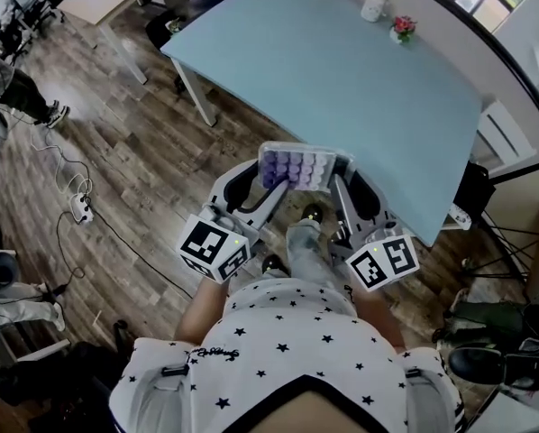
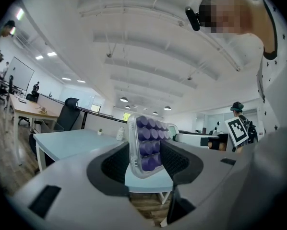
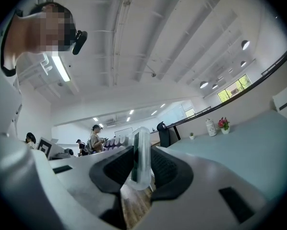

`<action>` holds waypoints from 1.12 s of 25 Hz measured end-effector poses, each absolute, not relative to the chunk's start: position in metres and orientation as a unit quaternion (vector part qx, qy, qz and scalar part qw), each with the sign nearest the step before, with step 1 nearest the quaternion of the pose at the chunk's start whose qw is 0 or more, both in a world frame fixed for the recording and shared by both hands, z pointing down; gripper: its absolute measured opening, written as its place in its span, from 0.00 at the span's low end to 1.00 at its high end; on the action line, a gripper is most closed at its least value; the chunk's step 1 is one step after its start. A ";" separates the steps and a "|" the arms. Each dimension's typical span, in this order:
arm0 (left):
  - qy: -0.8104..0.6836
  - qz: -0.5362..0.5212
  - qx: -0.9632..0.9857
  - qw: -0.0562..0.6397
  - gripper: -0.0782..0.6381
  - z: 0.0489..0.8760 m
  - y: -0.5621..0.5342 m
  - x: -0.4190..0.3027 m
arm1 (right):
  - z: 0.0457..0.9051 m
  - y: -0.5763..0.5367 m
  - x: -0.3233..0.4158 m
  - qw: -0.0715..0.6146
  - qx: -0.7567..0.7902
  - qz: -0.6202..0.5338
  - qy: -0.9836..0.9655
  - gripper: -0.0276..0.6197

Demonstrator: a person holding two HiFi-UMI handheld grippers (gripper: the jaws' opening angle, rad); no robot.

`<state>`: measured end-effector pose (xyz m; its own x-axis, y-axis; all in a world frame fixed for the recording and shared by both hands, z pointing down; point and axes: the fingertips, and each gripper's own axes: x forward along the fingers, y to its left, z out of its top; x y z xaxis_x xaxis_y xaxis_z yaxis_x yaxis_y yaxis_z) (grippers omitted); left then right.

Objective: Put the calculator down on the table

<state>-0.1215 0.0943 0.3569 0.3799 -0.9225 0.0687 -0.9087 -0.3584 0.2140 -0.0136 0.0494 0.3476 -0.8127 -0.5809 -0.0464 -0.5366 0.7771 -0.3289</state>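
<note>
In the head view, we held the calculator [image 1: 296, 167] in the air between the left claw [image 1: 268, 186] and the right claw [image 1: 334, 186]. It sat by the near edge of the pale blue counter [image 1: 369, 88] and was not yet resting on it.

In the left gripper view, that claw pinched one end across its thickness, with the purple keys showing.

In the right gripper view, the right claw clamped the opposite end of the clear casing, seen edge-on.

We judged it light, stiff and rather slippery, best taken by its ends.
</note>
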 end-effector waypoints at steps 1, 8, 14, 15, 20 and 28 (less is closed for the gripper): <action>-0.560 -0.031 0.820 0.108 0.41 0.357 0.089 -0.126 | 0.348 0.043 -0.019 0.074 -0.292 -0.153 0.941 0.21; -0.571 -0.025 0.813 0.114 0.41 0.363 0.045 -0.138 | 0.356 -0.003 -0.031 0.076 -0.281 -0.164 0.942 0.21; -0.570 -0.020 0.813 0.118 0.41 0.369 -0.001 -0.138 | 0.363 -0.049 -0.031 0.072 -0.282 -0.172 0.941 0.21; -0.571 -0.020 0.812 0.118 0.41 0.369 -0.007 -0.138 | 0.363 -0.055 -0.031 0.071 -0.282 -0.173 0.941 0.21; -0.577 -0.020 0.808 0.118 0.41 0.369 -0.038 -0.141 | 0.363 -0.088 -0.035 0.071 -0.276 -0.174 0.943 0.21; -0.587 -0.012 0.800 0.122 0.41 0.371 -0.084 -0.142 | 0.367 -0.136 -0.037 0.070 -0.266 -0.185 0.943 0.21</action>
